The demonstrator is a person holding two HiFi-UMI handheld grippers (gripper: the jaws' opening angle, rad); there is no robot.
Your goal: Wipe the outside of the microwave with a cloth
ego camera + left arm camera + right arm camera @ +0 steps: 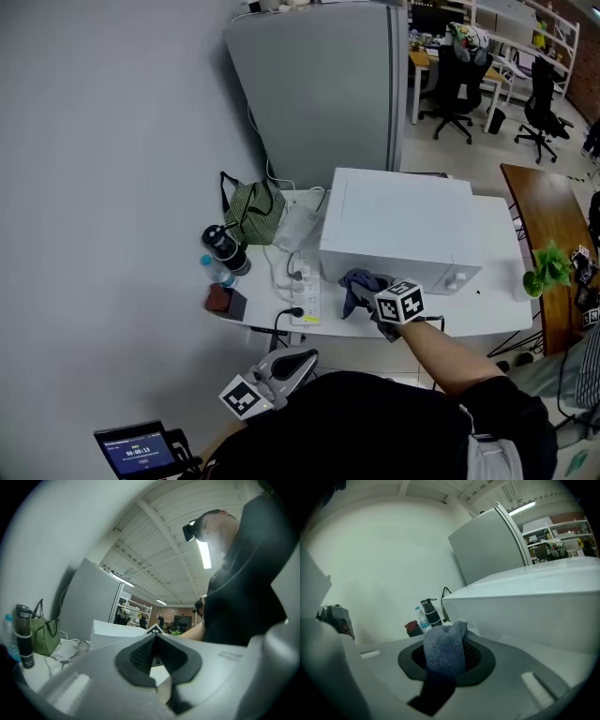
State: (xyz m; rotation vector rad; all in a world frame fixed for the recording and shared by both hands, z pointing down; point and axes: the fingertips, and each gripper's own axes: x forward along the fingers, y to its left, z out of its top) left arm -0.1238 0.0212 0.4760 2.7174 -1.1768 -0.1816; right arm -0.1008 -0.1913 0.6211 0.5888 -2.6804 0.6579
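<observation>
Two grippers: the right gripper (pixel 446 657) pinches the blue cloth (pixel 445 649) at the left front of the microwave (pixel 398 220). Its long axis runs left-right on the table (pixel 497 286), door toward the person. The left gripper (pixel 157 657) has its jaws pressed together, empty.

The right gripper (pixel 377 313) is held forward at the end of an outstretched bare forearm (pixel 452 353), its marker cube turned upward. Its jaws are clamped on a blue-grey cloth (pixel 444 649), which is bunched between them. The left gripper (pixel 302 360) is kept low and close to the torso, its jaws pressed together with nothing gripped between them.
</observation>
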